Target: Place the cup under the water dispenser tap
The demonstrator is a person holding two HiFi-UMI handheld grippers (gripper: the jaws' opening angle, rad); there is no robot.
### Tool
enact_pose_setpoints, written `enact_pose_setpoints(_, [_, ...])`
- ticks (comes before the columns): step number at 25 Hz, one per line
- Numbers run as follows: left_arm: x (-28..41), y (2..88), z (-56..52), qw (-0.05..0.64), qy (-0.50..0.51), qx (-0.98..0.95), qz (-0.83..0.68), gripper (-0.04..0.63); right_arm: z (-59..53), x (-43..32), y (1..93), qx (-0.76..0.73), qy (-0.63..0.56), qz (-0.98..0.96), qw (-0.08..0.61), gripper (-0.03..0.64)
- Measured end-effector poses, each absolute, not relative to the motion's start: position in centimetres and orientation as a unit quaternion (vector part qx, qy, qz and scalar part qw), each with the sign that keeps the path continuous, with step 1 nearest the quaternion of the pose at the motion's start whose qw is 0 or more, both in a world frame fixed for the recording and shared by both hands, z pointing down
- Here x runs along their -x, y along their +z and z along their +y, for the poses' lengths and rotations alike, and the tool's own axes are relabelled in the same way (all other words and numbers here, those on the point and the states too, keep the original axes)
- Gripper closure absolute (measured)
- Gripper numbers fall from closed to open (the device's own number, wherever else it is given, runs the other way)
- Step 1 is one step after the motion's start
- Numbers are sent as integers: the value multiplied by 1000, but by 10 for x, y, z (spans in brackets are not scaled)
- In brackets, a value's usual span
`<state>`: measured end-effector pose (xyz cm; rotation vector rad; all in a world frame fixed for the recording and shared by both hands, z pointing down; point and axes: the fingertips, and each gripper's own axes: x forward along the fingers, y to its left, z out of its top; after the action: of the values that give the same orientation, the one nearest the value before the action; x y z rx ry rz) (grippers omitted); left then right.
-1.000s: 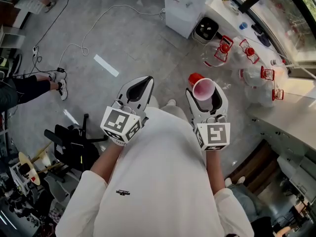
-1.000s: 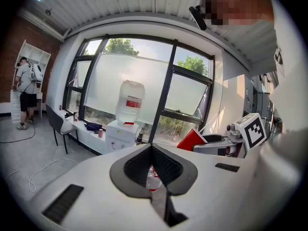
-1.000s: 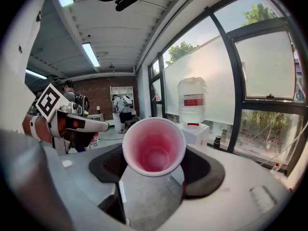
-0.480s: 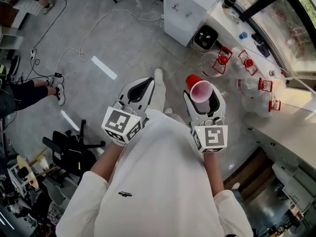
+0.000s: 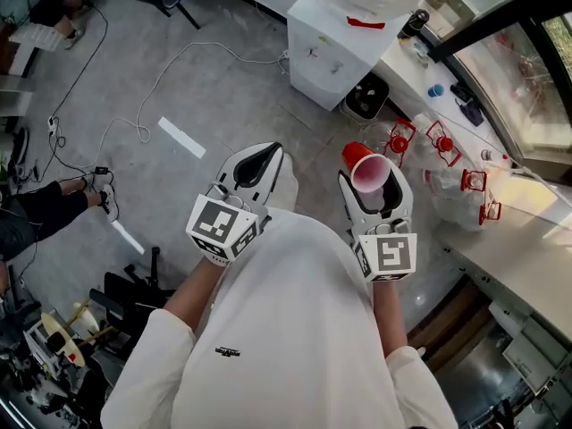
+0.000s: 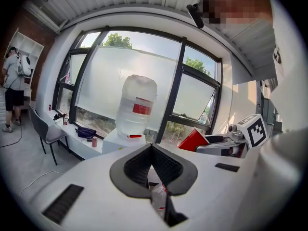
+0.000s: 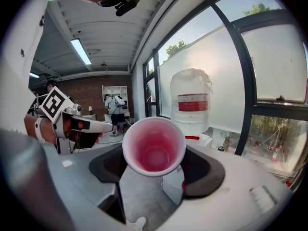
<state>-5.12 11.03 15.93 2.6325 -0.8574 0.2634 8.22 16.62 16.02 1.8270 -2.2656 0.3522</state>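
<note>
A red plastic cup with a pale inside lies on its side between the jaws of my right gripper, mouth toward the camera. In the right gripper view the cup fills the middle and the right gripper is shut on it. My left gripper is held level beside it, shut and empty; in its own view the left gripper shows its pads meeting. The white water dispenser with its clear bottle and red tap stands ahead, well apart from both grippers.
A black bin sits beside the dispenser. Empty jugs with red handles lie on the floor at the right, by a white counter. Cables cross the grey floor. A seated person's legs and a black chair base are at the left.
Both grippers moved forward together toward the dispenser, which has come into view at the top. The cup stays in the right gripper; neither gripper's jaws changed.
</note>
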Motion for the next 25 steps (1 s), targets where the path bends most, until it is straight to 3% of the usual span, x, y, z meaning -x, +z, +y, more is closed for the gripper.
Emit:
enact_pose_setpoints(10, [38, 165, 29, 192, 85, -936, -282, 589, 84, -84, 145, -630, 115, -761, 102, 268])
enact_pose_setpoints(25, [19, 179, 11, 187, 113, -925, -312, 589, 35, -99, 178, -578, 130, -795, 132, 268])
